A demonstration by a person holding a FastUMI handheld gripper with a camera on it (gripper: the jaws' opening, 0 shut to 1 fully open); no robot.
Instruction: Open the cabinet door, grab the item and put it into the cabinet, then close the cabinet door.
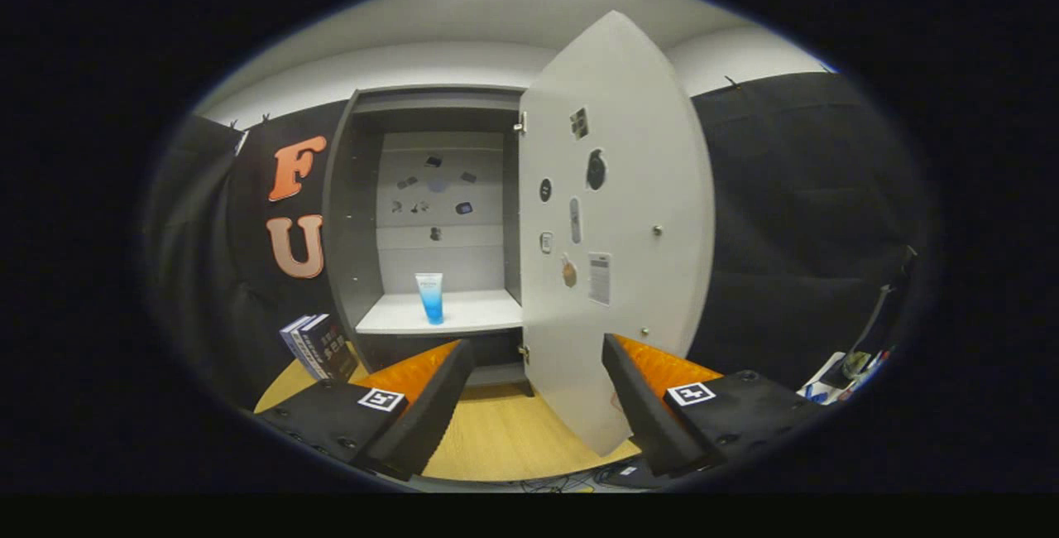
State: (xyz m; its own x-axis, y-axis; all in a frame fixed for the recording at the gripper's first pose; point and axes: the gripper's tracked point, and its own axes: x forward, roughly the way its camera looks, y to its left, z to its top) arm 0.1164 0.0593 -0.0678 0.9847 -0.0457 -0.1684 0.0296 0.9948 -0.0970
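A grey cabinet [352,215] stands on the wooden table [496,439] beyond my fingers. Its white door [629,215] is swung wide open toward me, hinged on the cabinet's right side, and reaches down between my fingertips. A blue and white tube [429,297] stands upright on the cabinet's white shelf [463,314], just beyond my left finger. My gripper [538,356] is open with nothing between its fingers; the door's lower edge lies in the gap, nearer the right finger [637,389].
Stickers dot the inside of the door and the cabinet's back wall. Two books [318,348] lean beside the cabinet on the left. Cables and small clutter [852,368] lie at the far right by the black cloth wall.
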